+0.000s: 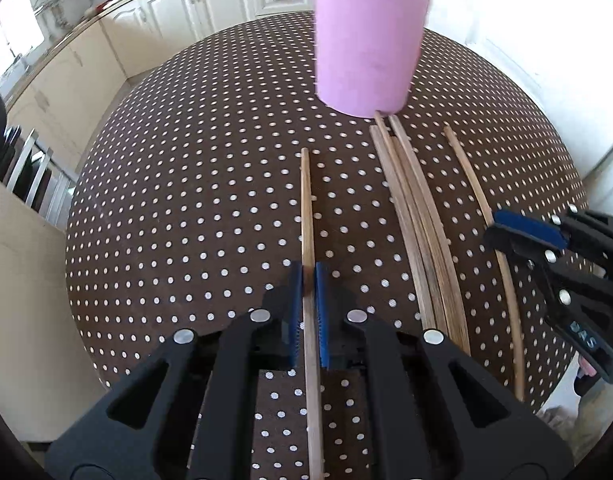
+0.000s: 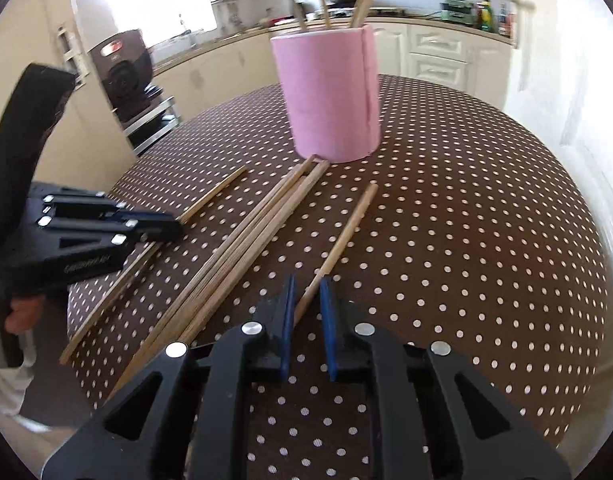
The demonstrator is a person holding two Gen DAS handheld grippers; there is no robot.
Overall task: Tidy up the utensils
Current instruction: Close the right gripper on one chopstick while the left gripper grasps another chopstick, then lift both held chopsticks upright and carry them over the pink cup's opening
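Item: wooden chopsticks on a brown polka-dot surface [image 1: 186, 200], to be gathered into the pink cup [image 1: 366, 48], which stands toward the far edge with several sticks already upright in it. Left gripper [image 1: 308, 284]: fingers narrowed onto a single chopstick [image 1: 305, 200], pads against both its sides; the stick's long axis runs straight along the fingers, tip pointing toward the far edge, left of the cup. Right gripper [image 2: 307, 300]: fingers narrow around the near end of another single chopstick [image 2: 346, 232], which lies slantwise toward the cup; whether the pads press it cannot be told, a little gap showing on one side. Between the two lies a bundle of chopsticks [image 1: 414, 216], far ends touching the cup's base. Judgement: both held sticks already point roughly cupward, so each needs lifting and tipping upright; the right one lies nearer the cup.
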